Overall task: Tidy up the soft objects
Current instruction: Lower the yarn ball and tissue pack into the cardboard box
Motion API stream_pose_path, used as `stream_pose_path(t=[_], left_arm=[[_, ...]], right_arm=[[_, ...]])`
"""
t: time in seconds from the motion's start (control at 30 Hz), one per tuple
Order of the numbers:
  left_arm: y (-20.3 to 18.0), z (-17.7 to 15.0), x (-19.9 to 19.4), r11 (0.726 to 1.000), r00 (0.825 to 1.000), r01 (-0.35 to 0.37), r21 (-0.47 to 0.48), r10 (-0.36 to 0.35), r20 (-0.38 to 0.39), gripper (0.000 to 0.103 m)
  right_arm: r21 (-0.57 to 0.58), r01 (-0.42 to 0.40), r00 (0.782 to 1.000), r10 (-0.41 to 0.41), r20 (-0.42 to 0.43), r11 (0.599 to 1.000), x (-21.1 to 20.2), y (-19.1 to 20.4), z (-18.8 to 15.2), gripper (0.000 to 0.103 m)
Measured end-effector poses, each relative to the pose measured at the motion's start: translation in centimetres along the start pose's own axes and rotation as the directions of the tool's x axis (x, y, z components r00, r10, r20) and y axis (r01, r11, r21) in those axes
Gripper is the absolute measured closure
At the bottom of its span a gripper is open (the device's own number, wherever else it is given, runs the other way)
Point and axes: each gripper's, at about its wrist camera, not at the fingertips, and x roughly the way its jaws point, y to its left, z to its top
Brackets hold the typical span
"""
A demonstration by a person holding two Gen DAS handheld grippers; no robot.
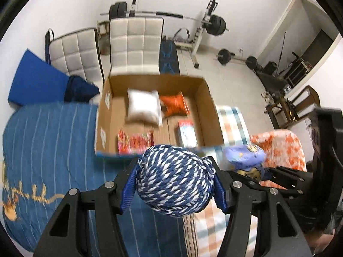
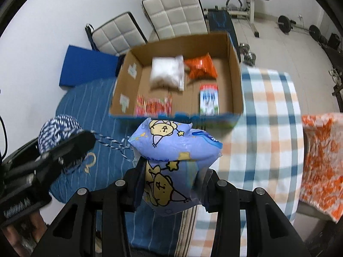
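No writing reads clearly: the labels inside the cardboard box (image 1: 209, 105) and the print on its packets are blurred. My left tongs (image 1: 174, 184) pinch a blue-and-white rope ball (image 1: 174, 180) and my right tongs (image 2: 171, 182) pinch a purple bear-print pouch (image 2: 171, 147), both just short of the box's near wall. The box sits at the bed's far edge, holding a white pillow (image 1: 144, 106) and an orange packet (image 1: 175, 103).

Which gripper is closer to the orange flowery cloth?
Right. The right gripper, holding the purple bear pouch, is beside the orange cloth; the left gripper, holding the yarn ball, is farther away.

Blue-and-white twisted rope ball (image 1: 174, 180); lilac bear-print pouch (image 2: 171, 162)
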Motion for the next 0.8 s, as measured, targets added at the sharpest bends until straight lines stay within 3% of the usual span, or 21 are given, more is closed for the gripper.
stream_pose_path(t=[0.13, 0.3, 0.57, 0.8], left_arm=[[0.9, 4.5, 0.3, 1.000, 0.999, -0.026, 0.007, 0.025, 0.045, 0.045], [2.6, 9.1, 2.9, 0.999, 0.998, -0.046, -0.001, 0.046, 0.032, 0.046], [6.1, 13.5, 10.7, 0.994, 0.990, -0.108, -0.013, 0.106, -0.091, 0.045], [8.9, 13.9, 19.6, 0.990, 0.958, -0.139, -0.037, 0.124, -0.257, 0.045]], right_arm=[[-0.007, 0.009, 0.999, -0.009, 0.043, 1.000, -0.7, -0.1, 3.6, 0.059], [-0.003, 0.027, 0.998, -0.027, 0.063, 1.000, 0.2, -0.6, 8.1, 0.059], [0.048, 0.053, 0.999, -0.053, 0.011, 0.997, 6.0, -3.4, 15.1, 0.058], [0.031, 0.118, 0.987, -0.114, -0.112, 0.993, 15.3, -5.4, 19.0, 0.058]])
